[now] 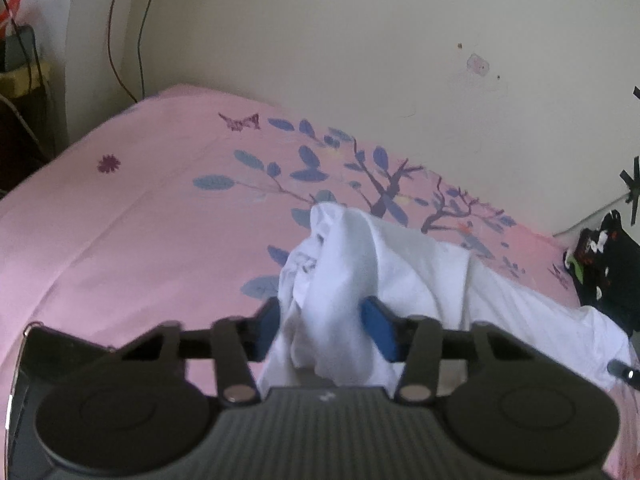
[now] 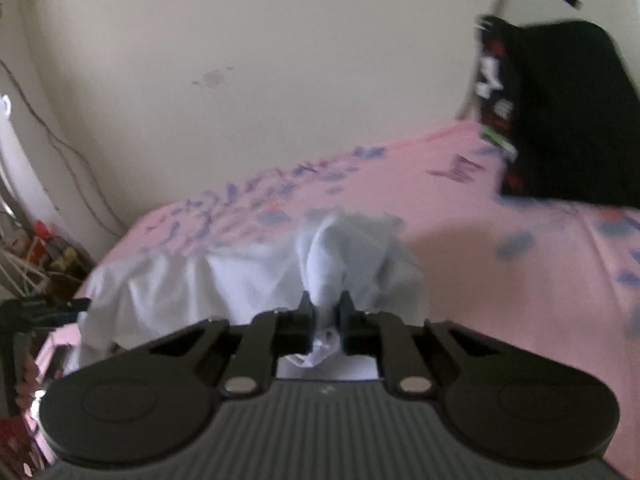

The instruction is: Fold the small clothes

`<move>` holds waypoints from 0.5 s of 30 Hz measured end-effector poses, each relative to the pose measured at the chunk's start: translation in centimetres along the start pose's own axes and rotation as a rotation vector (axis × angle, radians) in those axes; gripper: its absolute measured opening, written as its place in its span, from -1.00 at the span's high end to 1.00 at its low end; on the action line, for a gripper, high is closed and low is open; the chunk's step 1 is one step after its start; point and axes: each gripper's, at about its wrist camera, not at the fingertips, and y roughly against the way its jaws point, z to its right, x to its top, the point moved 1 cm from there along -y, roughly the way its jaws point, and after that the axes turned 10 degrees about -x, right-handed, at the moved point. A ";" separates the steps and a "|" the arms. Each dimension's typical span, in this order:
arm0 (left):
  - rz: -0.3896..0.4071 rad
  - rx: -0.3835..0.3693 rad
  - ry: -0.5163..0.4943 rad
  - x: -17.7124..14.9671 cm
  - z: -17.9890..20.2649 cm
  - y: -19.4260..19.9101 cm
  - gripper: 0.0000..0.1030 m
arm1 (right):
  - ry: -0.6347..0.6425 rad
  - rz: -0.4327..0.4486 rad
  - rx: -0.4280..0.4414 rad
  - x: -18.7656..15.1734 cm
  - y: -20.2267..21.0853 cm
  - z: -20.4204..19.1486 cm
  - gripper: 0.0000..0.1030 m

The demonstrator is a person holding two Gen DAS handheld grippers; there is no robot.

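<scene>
Left wrist view shows the left gripper (image 1: 326, 326) pinching a thick bunch of the white garment (image 1: 400, 272) between its blue pads (image 1: 376, 328), with the cloth rising in a crumpled peak above the fingers. From that peak the garment runs off to the right as one long band, its long axis lying roughly along the near edge of the bed (image 1: 120, 220) and sagging toward a spread part at the right. It sits over the pink sheet with the blue-leaf branch print, toward the near side of the bed — the wall side stays uncovered, and a wide stretch of bare sheet lies open to the left, up to the far left corner.

Right wrist view shows the right gripper (image 2: 325, 320) pressed nearly together on a thin twist of the same garment (image 2: 240, 276), a small tuft poking out below the fingers. Here the band runs leftward toward the bed's left edge, where the other gripper's dark tip (image 2: 60, 306) is just in sight. A black printed cloth (image 2: 560, 120) lies at the far right corner by the wall, well apart from the white garment — open pink sheet (image 2: 480, 260) lies between them. This view is blurred.
</scene>
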 end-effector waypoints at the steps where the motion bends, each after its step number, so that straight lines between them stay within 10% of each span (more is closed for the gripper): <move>1: -0.005 -0.020 0.009 0.0 -0.2 0.0 0.61 | -0.031 -0.011 0.017 -0.4 0.4 0.7 0.99; 8: 0.107 -0.111 0.042 1.6 -0.4 5.4 0.81 | -0.103 0.076 0.176 0.1 5.5 1.5 1.00; 15: 0.034 0.048 0.086 -0.1 -3.4 3.6 0.93 | -0.114 -0.031 -0.028 -3.3 0.8 5.1 0.75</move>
